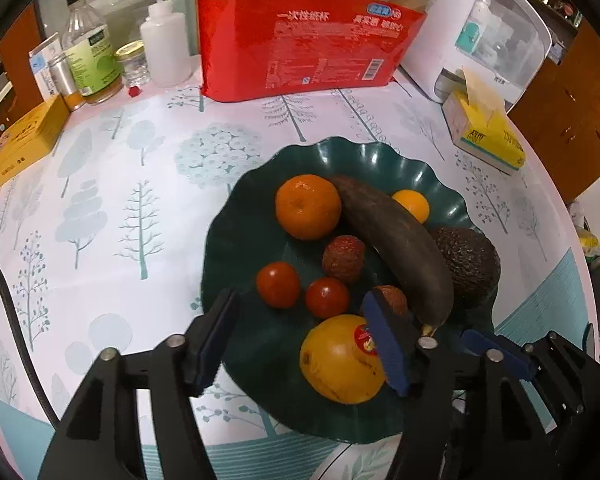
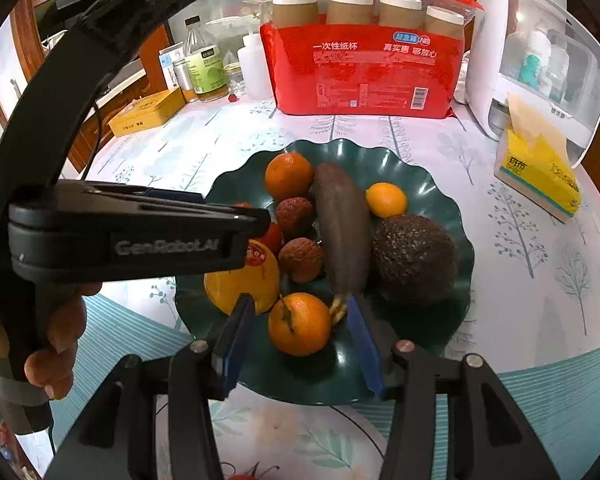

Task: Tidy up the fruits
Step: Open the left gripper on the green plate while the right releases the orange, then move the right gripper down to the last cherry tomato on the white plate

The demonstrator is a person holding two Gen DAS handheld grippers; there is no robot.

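Observation:
A dark green wavy plate (image 1: 380,160) (image 2: 428,184) holds an orange (image 1: 308,206) (image 2: 289,176), a blackened banana (image 1: 396,244) (image 2: 342,224), an avocado (image 1: 470,264) (image 2: 414,258), a small tangerine (image 1: 411,205) (image 2: 386,199), lychees (image 1: 343,258) (image 2: 300,260), two cherry tomatoes (image 1: 278,284) and a yellow stickered fruit (image 1: 340,360) (image 2: 240,286). My left gripper (image 1: 300,344) is open over the plate's near left edge, empty. My right gripper (image 2: 298,336) is open around a tangerine (image 2: 299,324) resting on the plate; the pads (image 2: 362,340) stand clear of it.
A red pack of paper cups (image 1: 312,40) (image 2: 364,68) stands behind the plate. A white appliance (image 2: 536,60) and a yellow tissue pack (image 1: 488,136) (image 2: 536,168) are at the right. Bottles (image 1: 90,56) and a yellow box (image 1: 24,144) are at the back left.

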